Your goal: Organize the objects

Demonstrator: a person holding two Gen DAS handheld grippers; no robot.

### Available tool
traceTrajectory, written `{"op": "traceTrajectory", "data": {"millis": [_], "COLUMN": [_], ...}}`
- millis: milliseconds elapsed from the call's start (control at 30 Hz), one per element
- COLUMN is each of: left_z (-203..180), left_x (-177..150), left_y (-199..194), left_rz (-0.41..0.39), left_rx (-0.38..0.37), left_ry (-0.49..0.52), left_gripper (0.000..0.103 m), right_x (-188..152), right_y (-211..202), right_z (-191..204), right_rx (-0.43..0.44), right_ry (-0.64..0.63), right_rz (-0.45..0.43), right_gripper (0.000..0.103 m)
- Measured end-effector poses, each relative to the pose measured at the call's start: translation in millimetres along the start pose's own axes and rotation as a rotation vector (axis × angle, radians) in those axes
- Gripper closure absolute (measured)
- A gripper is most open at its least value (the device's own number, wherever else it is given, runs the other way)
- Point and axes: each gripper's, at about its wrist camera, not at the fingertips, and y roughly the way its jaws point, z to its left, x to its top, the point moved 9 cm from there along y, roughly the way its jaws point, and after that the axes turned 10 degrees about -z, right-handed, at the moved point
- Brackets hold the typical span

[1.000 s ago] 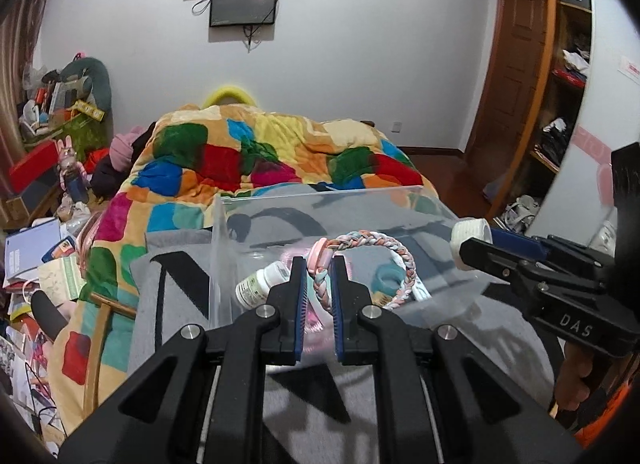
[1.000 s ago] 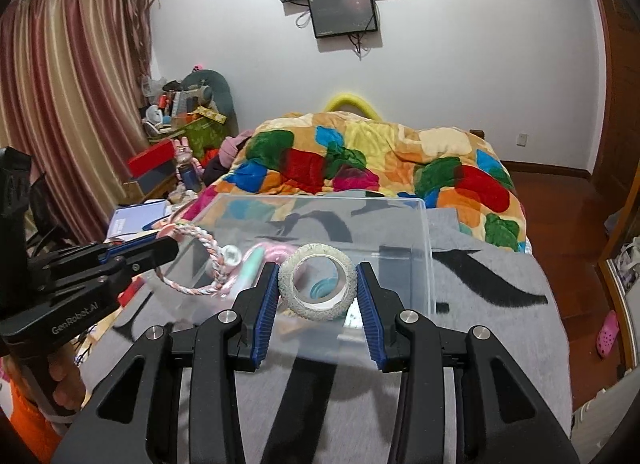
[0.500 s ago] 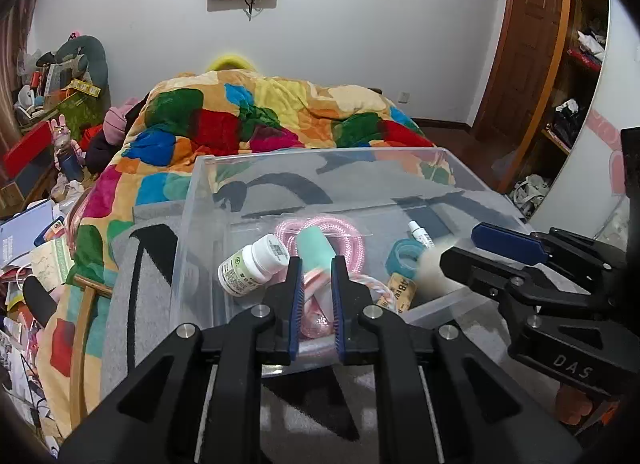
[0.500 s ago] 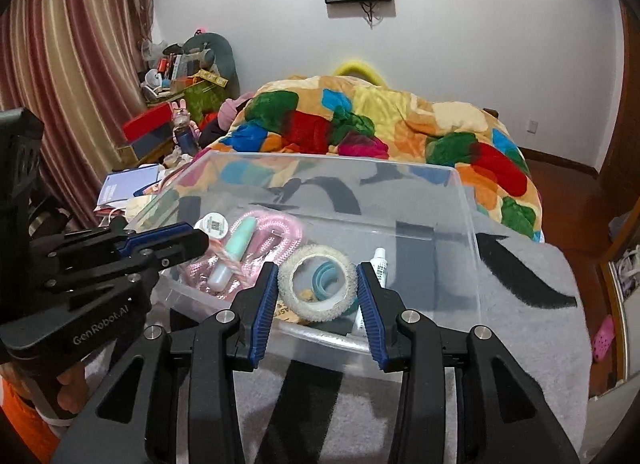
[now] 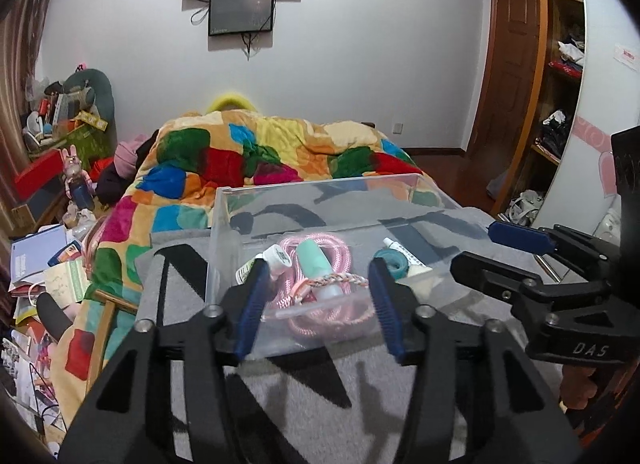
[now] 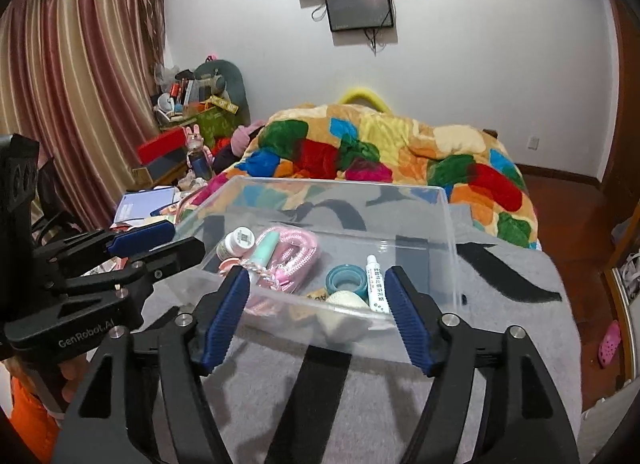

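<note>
Hovering spread and empty, the left tongs point(image 5: 316, 304) and right tongs point(image 6: 316, 318) frame the clear bin point(image 6: 444, 232) at mid-frame; everything lies inside it, straight ahead.

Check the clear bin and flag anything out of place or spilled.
Nothing stands out. The braided bracelet and white tape roll lie inside the clear bin with the other items; nothing has spilled onto the grey blanket.
</note>
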Motion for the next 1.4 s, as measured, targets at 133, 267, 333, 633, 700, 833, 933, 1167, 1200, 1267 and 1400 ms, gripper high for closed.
{"op": "traceTrajectory", "data": {"millis": [133, 267, 333, 633, 700, 833, 933, 1167, 1200, 1267, 1400], "left_z": [-2.9, -3.4, -2.4, -11.1, -14.5, -16.1, -14.8, -13.4, -12.8, -12.3, -12.4], "left_x": [-8.6, -22.6, -28.2, -39.5, -40.1, -39.9, -39.0, -39.4, -39.5, -39.5, -40.8], "left_y": [-4.6, -3.3, -3.7, -6.7, -7.3, -10.3, -11.4, -11.5, -11.7, -11.8, -11.9], "left_rz": [0.007, 0.034, 0.032, 0.018, 0.015, 0.007, 0.004, 0.002, 0.002, 0.002, 0.002], "left_rx": [-0.027, -0.032, -0.027, -0.024, -0.028, -0.022, -0.024, -0.023, -0.024, -0.024, -0.026], "left_ry": [-0.017, -0.037, -0.045, -0.036, -0.026, -0.018, -0.027, -0.037, -0.038, -0.04, -0.041], "left_gripper": [0.049, 0.044, 0.036, 0.035, 0.035, 0.034, 0.03, 0.027, 0.027, 0.027, 0.025], "right_x": [-10.8, -24.4, -29.1, -30.9, -30.1, -30.2, -31.2, -32.8, -33.2, -33.4, -32.8], "right_y": [-10.9, -17.0, -18.8, -26.8, -27.6, -27.6, -26.5, -26.0, -26.3, -26.2, -24.8], "right_z": [-1.7, -4.7, -6.9, -5.8, -5.0, -5.2, -6.8, -6.9, -5.8, -5.9, -3.5], "right_rx": [-0.016, -0.029, -0.033, -0.055, -0.056, -0.052, -0.051, -0.047, -0.046, -0.045, -0.043], "right_ry": [-0.004, -0.001, 0.004, -0.05, -0.059, -0.051, -0.042, -0.032, -0.032, -0.032, -0.032], "right_rz": [-0.017, -0.019, -0.019, -0.044, -0.046, -0.045, -0.037, -0.035, -0.035, -0.035, -0.033], "right_gripper": [0.024, 0.021, 0.021, 0.021, 0.021, 0.021, 0.021, 0.021, 0.021, 0.021, 0.021]}}
